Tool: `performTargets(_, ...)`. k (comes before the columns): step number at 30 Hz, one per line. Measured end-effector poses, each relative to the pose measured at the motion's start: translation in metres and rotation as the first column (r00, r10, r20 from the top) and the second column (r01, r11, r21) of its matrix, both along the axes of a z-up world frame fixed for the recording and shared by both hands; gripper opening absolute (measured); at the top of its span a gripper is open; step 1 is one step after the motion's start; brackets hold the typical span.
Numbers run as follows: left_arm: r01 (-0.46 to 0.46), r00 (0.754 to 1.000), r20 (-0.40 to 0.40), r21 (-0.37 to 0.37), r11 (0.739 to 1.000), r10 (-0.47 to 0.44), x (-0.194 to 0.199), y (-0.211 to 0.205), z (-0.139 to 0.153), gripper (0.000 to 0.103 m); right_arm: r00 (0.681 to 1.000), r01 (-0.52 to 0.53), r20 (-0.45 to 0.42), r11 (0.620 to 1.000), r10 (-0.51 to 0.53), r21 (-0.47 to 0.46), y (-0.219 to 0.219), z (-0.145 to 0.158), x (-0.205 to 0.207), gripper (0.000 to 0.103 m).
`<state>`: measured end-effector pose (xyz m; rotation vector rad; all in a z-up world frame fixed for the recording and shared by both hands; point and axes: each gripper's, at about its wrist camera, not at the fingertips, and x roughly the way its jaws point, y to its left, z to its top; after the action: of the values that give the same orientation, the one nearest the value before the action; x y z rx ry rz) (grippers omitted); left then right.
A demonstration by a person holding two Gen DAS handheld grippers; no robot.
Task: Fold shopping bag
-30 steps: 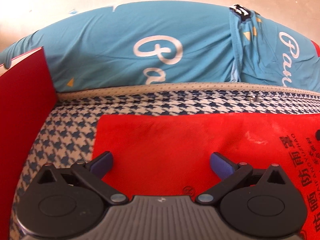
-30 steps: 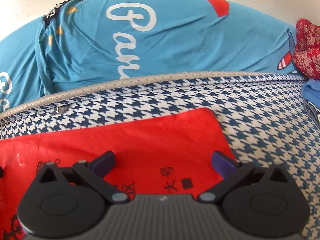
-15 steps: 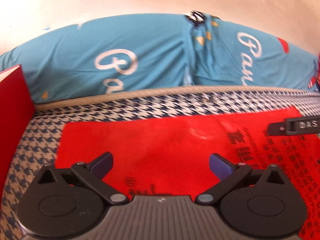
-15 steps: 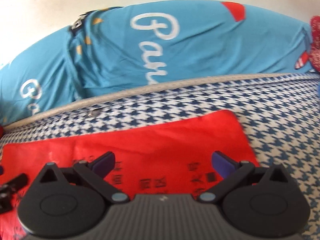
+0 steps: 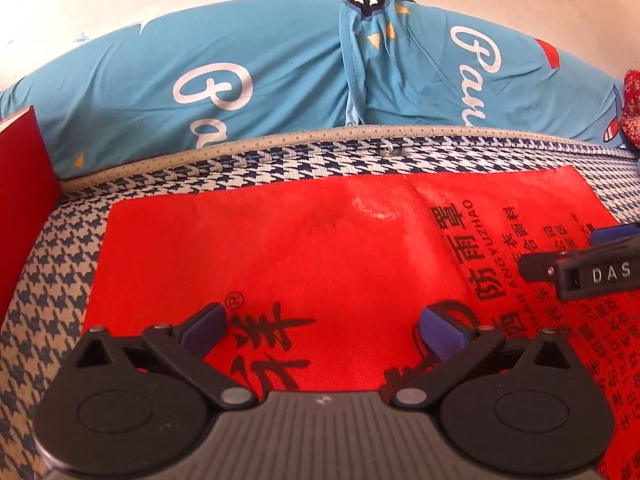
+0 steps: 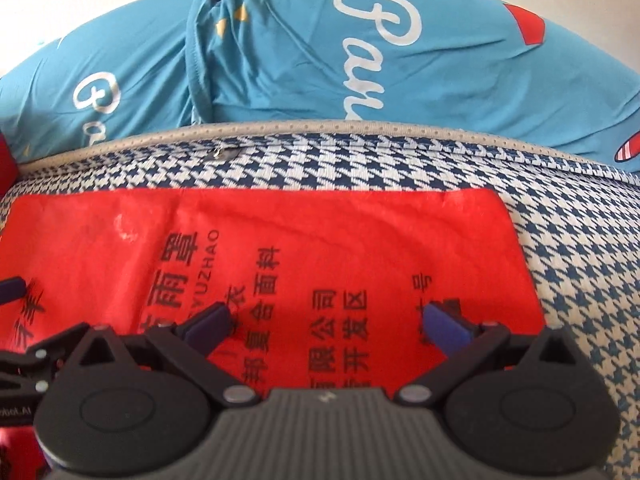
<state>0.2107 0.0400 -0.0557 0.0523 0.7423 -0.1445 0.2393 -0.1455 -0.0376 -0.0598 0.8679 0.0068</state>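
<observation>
While the red shopping bag (image 5: 320,240) lies flat and seemingly unfolded on the houndstooth cushion (image 6: 580,280), left gripper (image 5: 324,320) and right gripper (image 6: 326,316) hover above it, both spread wide, empty (folding looks barely begun).

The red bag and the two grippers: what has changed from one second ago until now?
Both open grippers drew back toward the bag's near side: more printed text now shows ahead of the left gripper and the right gripper. They also came nearer together; the right one now enters the left view. Neither took hold of anything. The red bag still lies flat on the houndstooth cloth, with the blue pillows behind.
</observation>
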Motion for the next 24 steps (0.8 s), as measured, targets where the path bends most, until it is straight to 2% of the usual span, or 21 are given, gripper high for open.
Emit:
performTargets(11,0.055,0.998,-0.016,0.011,0.998,-0.055,-0.047,-0.012,-0.001,0.103,0.997,-0.066,-0.033,0.998,0.065,-0.012,0.006,-0.002,-0.041,0.103)
performTargets(24,0.049,0.999,-0.024,-0.004,0.999,-0.049,-0.099,-0.004,-0.003,0.103,0.991,-0.111,-0.077,0.994,0.111,0.001,0.004,0.001,-0.081,0.103)
